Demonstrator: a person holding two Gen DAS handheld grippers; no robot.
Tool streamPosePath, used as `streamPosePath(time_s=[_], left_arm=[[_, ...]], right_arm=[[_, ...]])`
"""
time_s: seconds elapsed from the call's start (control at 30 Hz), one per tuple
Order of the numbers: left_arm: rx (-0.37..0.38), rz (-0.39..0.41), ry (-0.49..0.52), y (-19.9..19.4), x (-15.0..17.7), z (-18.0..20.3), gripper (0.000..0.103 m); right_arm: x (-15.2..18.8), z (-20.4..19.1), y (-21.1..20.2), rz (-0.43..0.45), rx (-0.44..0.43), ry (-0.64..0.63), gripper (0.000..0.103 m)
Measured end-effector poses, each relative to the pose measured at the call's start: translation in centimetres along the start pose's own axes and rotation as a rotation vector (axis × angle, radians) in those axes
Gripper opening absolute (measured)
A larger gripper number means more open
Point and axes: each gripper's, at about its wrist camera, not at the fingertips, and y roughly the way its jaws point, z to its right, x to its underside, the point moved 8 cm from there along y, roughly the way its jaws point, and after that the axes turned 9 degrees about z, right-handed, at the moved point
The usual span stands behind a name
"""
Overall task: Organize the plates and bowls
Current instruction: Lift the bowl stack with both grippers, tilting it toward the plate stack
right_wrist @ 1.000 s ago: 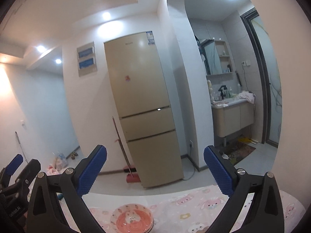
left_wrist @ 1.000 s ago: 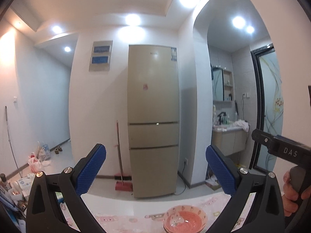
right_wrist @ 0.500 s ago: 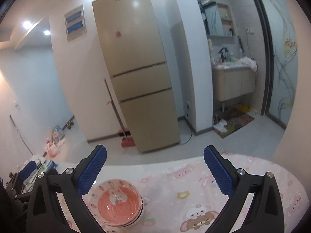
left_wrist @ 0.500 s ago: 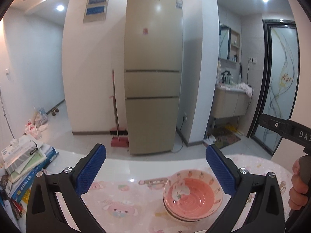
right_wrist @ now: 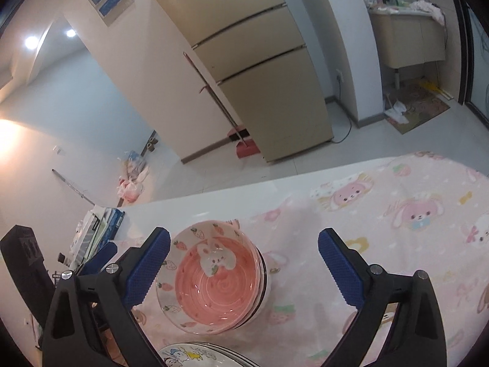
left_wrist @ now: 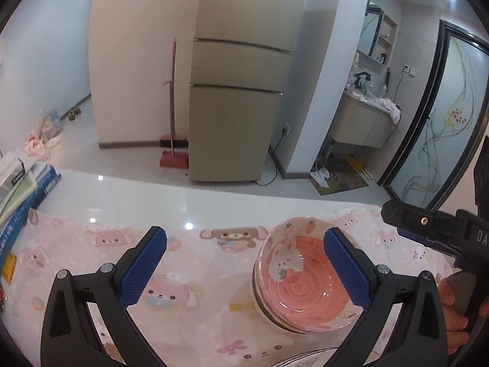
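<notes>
A stack of pink bowls [left_wrist: 301,278] with a rabbit and strawberry pattern stands on the pink cartoon tablecloth [left_wrist: 189,275]; it also shows in the right wrist view [right_wrist: 214,281]. A white plate rim [left_wrist: 308,357] with cartoon print lies just in front of the bowls, clearer in the right wrist view [right_wrist: 195,354]. My left gripper [left_wrist: 243,266] is open and empty above the cloth, its right finger over the bowls. My right gripper [right_wrist: 243,267] is open and empty, its left finger beside the bowls. The right gripper's body [left_wrist: 440,232] shows at the right of the left wrist view.
A stack of books and boxes [left_wrist: 21,192] sits at the table's left end. The bare white table edge [left_wrist: 183,198] lies beyond the cloth. Past it are a beige fridge [left_wrist: 241,91], a red broom [left_wrist: 172,140] and a bathroom doorway.
Both grippers have tilted down and moved closer to the table. The bowls now look larger between the fingers, and the plate rim has come into view at the bottom.
</notes>
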Motion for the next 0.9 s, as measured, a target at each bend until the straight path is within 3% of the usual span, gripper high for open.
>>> streamPosePath(time_s=[0.1,0.27,0.47,0.57,0.67,0.73,0.77,0.9], left_arm=[[-0.039,-0.038,-0.003,0.9,0.7,-0.5,0.102],[0.015,-0.077,-0.035,1.7,1.7,-0.1,0.1],[0.106,-0.182,-0.069,3.2,3.5,1.1,0.078],[0.132,-0.243,-0.116,3.9,4.4,1.0,0.068],[0.12,-0.318,-0.202,4.3,5.6,0.1,0.063],[0.132,-0.366,-0.252,4.6,6.4,0.0,0.051],[0.147,-0.385,-0.269,4.7,6.7,0.0,0.05],[0.228,-0.436,-0.387,4.7,7.4,-0.1,0.041]], right_arm=[[1.0,0.4,1.2,-0.045,-0.008,0.011,0.091],[2.8,1.0,2.8,-0.161,-0.058,0.079,0.087],[4.5,1.1,4.4,-0.229,-0.076,0.094,0.075],[5.4,1.2,5.0,-0.282,-0.091,0.127,0.074],[6.1,1.7,5.4,-0.3,-0.031,0.116,0.074],[6.5,1.2,5.6,-0.333,-0.099,0.164,0.069],[6.7,1.1,5.7,-0.344,-0.115,0.182,0.067],[7.1,1.4,6.1,-0.342,-0.088,0.183,0.067]])
